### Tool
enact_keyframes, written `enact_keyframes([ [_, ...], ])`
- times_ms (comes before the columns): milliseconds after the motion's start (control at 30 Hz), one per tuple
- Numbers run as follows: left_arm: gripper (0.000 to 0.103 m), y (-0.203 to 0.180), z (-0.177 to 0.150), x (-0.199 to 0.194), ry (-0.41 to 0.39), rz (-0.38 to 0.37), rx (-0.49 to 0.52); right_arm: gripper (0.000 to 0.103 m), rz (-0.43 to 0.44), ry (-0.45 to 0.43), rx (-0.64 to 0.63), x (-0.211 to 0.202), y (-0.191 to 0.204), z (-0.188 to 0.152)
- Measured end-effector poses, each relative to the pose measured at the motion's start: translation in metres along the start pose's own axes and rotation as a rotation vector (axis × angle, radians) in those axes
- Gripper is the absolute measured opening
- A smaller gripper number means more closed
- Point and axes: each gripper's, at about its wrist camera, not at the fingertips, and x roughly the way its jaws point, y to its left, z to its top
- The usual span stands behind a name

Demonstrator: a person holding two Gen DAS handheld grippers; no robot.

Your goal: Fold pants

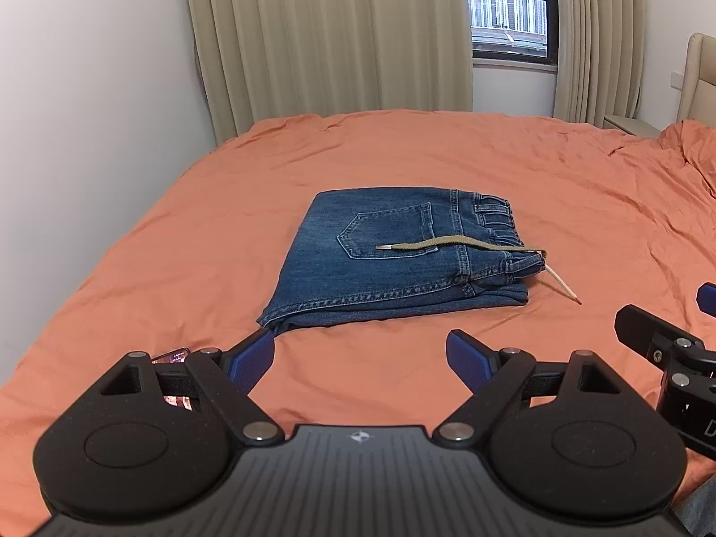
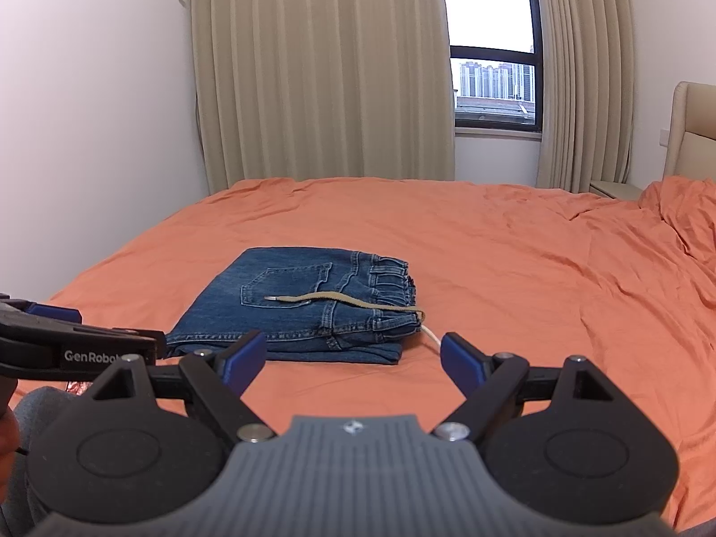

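Note:
Blue denim pants (image 1: 394, 259) lie folded into a flat stack on the orange bed sheet (image 1: 402, 156), back pocket up, waistband to the right. A tan drawstring (image 1: 465, 246) lies across the top and trails off the right side. The pants also show in the right wrist view (image 2: 304, 308). My left gripper (image 1: 360, 358) is open and empty, just short of the stack's near edge. My right gripper (image 2: 353, 358) is open and empty, near the stack's front right corner. Each gripper shows at the edge of the other's view.
The bed sheet (image 2: 514, 268) stretches wide to the right, wrinkled. Beige curtains (image 1: 326, 36) and a window (image 1: 510, 13) stand behind the bed. A white wall is on the left. A padded headboard (image 2: 693, 129) is at far right. A small phone-like object (image 1: 172, 355) lies under the left gripper's left finger.

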Motion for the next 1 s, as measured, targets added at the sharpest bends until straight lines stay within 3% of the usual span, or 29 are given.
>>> enact_keyframes([
  [1000, 0.101, 0.0011, -0.0022, -0.0014, 0.000, 0.003, -0.004, 0.081, -0.030, 0.019, 0.011, 0.0061, 0.0067, -0.0020],
])
